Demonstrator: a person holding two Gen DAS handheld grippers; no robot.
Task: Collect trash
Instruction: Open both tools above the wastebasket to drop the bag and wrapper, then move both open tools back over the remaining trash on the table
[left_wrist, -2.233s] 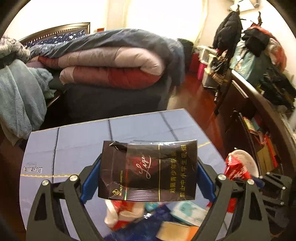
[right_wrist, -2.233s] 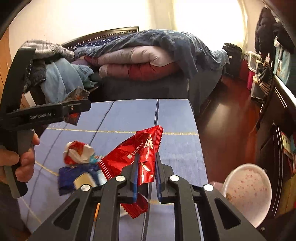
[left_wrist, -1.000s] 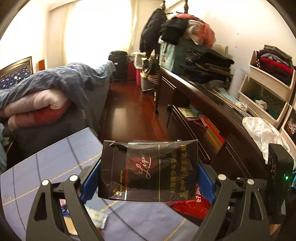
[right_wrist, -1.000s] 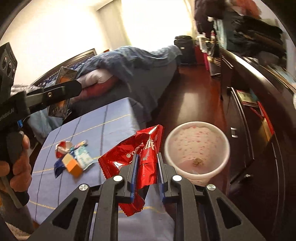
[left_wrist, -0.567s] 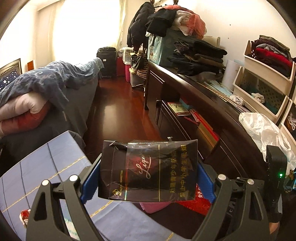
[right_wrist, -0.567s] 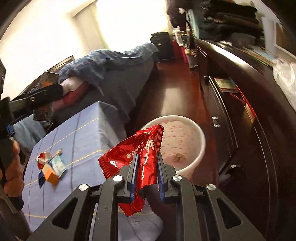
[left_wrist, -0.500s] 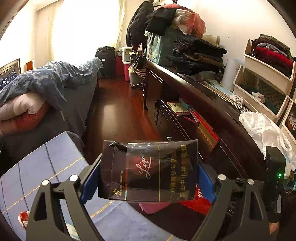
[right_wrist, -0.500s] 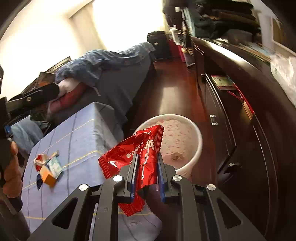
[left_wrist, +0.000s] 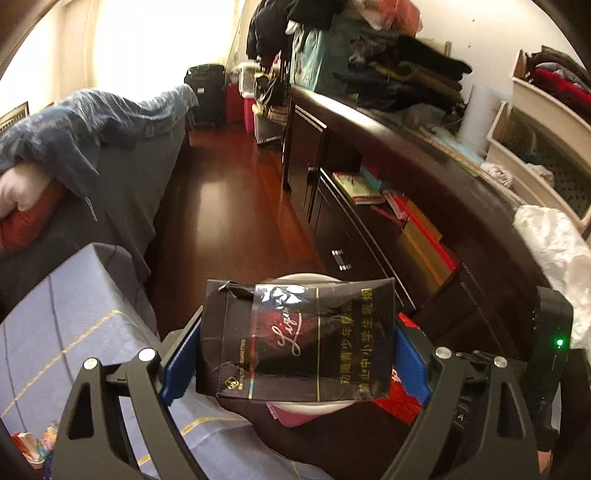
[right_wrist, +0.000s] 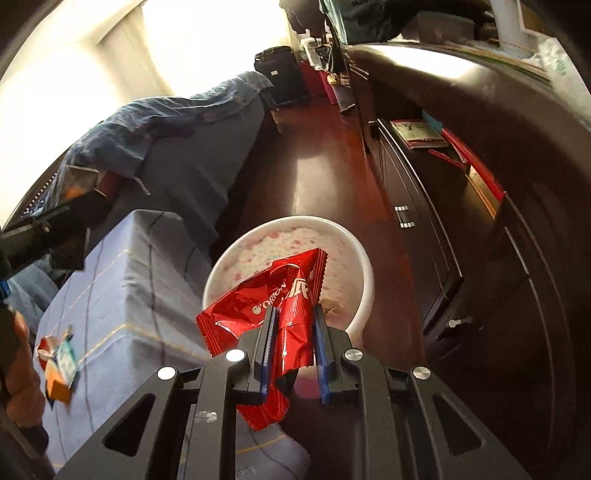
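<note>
Red wrapper (right_wrist: 280, 314) pinched in right claw (right_wrist: 293, 354), tilted down over bin (right_wrist: 364, 266).

— Finishes?
— Crinkled glossy red foil snack wrapper (right_wrist: 280, 306); flattened black card cigarette pack (left_wrist: 295, 339) under shiny clear film.
— Surroundings?
— Smooth white plastic bin (right_wrist: 364, 266); matt woven blue tablecloth (right_wrist: 122, 280); polished dark wood floor (left_wrist: 229, 199), reflective.
</note>
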